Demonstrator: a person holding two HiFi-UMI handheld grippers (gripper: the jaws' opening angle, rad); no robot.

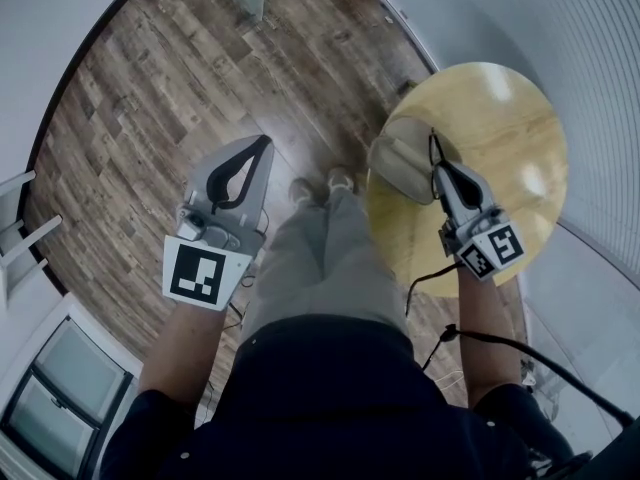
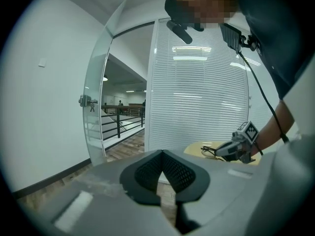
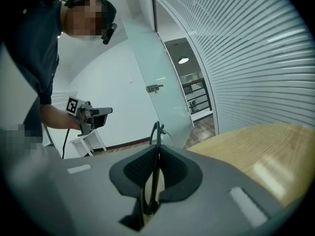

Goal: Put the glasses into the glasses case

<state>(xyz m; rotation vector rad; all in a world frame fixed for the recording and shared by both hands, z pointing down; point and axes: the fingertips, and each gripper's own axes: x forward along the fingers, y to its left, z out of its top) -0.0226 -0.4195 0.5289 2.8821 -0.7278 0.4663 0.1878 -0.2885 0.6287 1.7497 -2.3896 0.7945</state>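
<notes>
My right gripper [image 1: 438,170] is shut on a pair of thin black-framed glasses [image 1: 434,148], held edge-on between its pads [image 3: 156,132] over the round wooden table [image 1: 520,128]. A pale grey glasses case [image 1: 398,158] lies on the table's left part, just left of the right gripper's tip. From the left gripper view the glasses [image 2: 208,149] stick out ahead of the right gripper [image 2: 227,150] above the table. My left gripper [image 1: 264,144] hangs over the floor, away from the table. Its jaws meet at the tip with nothing between them [image 2: 161,154].
The table stands against a curved wall of white blinds [image 1: 560,28]. A glass door [image 2: 96,127] and wooden floor [image 1: 180,78] lie to the left. A white stool [image 1: 18,238] stands at the far left. The person's legs and shoes [image 1: 320,183] are between the grippers.
</notes>
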